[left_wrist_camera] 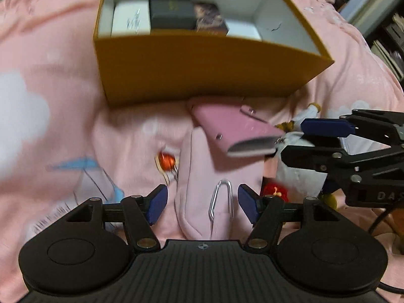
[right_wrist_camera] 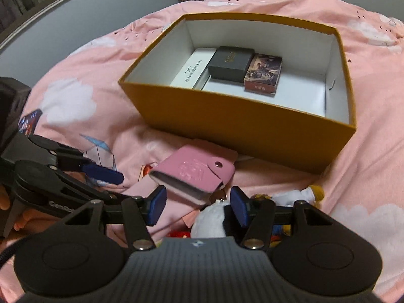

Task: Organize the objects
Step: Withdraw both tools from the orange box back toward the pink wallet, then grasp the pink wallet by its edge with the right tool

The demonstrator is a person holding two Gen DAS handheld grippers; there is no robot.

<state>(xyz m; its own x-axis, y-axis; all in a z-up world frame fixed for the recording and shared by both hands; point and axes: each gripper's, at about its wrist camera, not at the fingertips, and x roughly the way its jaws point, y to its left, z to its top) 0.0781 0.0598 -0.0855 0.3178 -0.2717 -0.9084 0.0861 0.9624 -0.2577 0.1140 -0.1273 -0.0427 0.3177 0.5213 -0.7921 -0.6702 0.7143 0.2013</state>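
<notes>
An open yellow box (right_wrist_camera: 252, 131) (left_wrist_camera: 202, 70) on the pink bedspread holds a white box (right_wrist_camera: 192, 69), a black box (right_wrist_camera: 231, 61) and a picture-printed box (right_wrist_camera: 263, 74). A pink snap card holder (right_wrist_camera: 194, 174) (left_wrist_camera: 234, 131) lies in front of the box, partly on a pale pink pouch (left_wrist_camera: 209, 181) with a metal zipper pull. My left gripper (left_wrist_camera: 202, 202) is open, its fingers on either side of the pouch. My right gripper (right_wrist_camera: 198, 205) is open, just short of the card holder, over a white plush toy (right_wrist_camera: 212, 219).
A small red-orange bead charm (left_wrist_camera: 166, 161) lies left of the pouch. A clear plastic packet with blue trim (right_wrist_camera: 101, 151) lies on the left. A plush figure with yellow and red parts (right_wrist_camera: 303, 194) lies right of the card holder. Shelves stand beyond the bed.
</notes>
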